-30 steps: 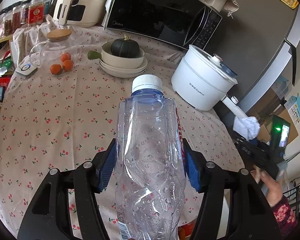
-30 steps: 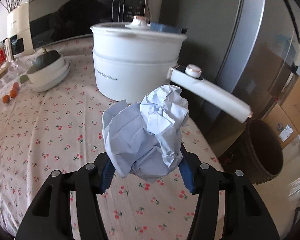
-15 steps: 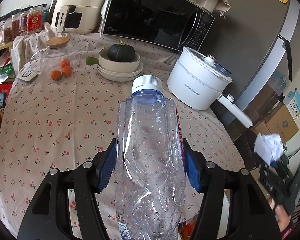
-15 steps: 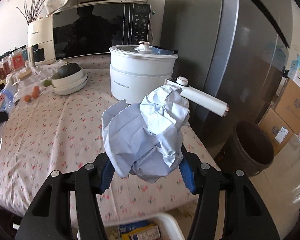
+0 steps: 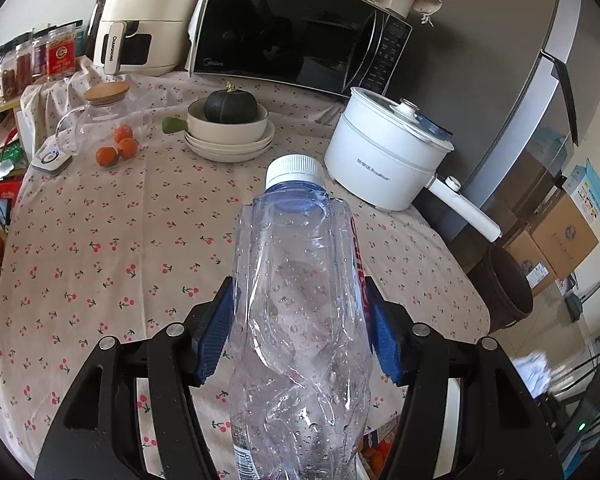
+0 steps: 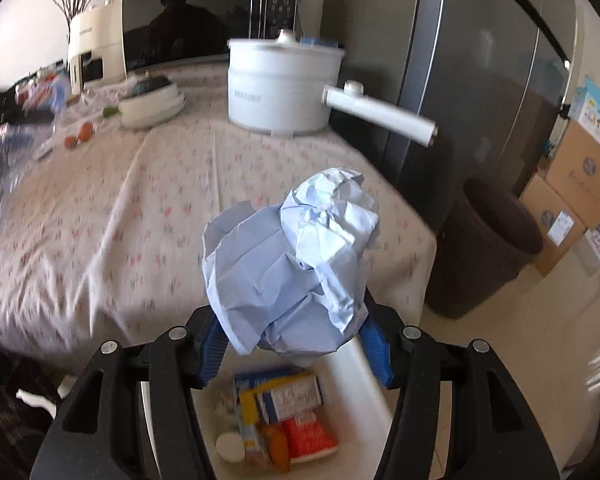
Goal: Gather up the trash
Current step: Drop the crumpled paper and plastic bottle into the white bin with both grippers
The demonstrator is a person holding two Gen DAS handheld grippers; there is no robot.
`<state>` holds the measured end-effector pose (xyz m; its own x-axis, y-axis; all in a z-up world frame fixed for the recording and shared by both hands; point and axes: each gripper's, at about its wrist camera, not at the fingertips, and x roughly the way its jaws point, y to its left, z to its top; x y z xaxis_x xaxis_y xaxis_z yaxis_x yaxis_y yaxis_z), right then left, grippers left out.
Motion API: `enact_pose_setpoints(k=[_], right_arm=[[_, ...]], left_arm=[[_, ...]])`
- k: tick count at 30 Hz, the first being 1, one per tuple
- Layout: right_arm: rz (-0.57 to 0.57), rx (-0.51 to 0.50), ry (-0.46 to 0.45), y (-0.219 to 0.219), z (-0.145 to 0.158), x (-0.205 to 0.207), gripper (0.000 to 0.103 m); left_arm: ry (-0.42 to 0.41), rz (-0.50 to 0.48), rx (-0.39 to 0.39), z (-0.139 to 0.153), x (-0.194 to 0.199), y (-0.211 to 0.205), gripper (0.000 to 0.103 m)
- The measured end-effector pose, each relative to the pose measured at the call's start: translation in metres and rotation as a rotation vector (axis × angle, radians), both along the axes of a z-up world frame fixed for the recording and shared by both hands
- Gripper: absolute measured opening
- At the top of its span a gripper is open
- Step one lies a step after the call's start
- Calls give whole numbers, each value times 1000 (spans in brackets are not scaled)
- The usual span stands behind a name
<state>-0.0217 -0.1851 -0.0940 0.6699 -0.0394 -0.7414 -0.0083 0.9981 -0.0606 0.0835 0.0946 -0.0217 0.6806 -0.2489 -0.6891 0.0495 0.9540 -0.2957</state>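
A crushed clear plastic bottle (image 5: 300, 300) with a white cap stands upright between the blue pads of my left gripper (image 5: 300, 336), which is shut on it above the cherry-print tablecloth (image 5: 112, 248). My right gripper (image 6: 294, 344) has a crumpled pale blue paper ball (image 6: 288, 256) between its pads, and its jaws are opening. It hangs beyond the table's edge, over a white bin (image 6: 356, 364) that holds packets and wrappers. The same paper ball (image 5: 534, 372) shows blurred at the lower right of the left wrist view.
A dark brown waste bin (image 6: 492, 248) stands on the floor by the fridge (image 6: 480, 80). On the table are a white electric pot (image 5: 384, 152) with a long handle, stacked bowls holding a green squash (image 5: 230, 106), oranges (image 5: 118, 148), a glass jar, a microwave and an air fryer. Cardboard boxes (image 6: 580, 176) sit at the right.
My right gripper has pulled back off the table with the paper ball and now hangs over the white bin. The left gripper has drawn back slightly, still gripping the bottle.
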Motion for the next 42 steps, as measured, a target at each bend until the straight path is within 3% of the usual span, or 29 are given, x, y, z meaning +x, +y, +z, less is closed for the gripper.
enact_pose_setpoints(k=[1,4,8,12,21,30,42], right_arm=[[2,2,11,1,-3,-4,60],[8,7,3,4,-7,-19,79],[13,6,-27,5,-3,-32,87],[-13,-22,-71,2,3,-40,88],[-186,-48,-108,-40,11,-43,88],[-334,-26,-131,-81,20,-52,90],[-477,35,-151,-122,29,-68,90]], left_arm=[[-1,-2,1,0,0,-2,59],[-6,-13,0,1,-2,-5,59],[-21,-38,1,3,-7,-13,59],[-36,-75,1,5,-14,-25,59],[-65,-215,-11,7,-42,-69,59],[-31,-373,4,-12,-68,-129,59],[26,-491,30,-41,-82,-182,60]])
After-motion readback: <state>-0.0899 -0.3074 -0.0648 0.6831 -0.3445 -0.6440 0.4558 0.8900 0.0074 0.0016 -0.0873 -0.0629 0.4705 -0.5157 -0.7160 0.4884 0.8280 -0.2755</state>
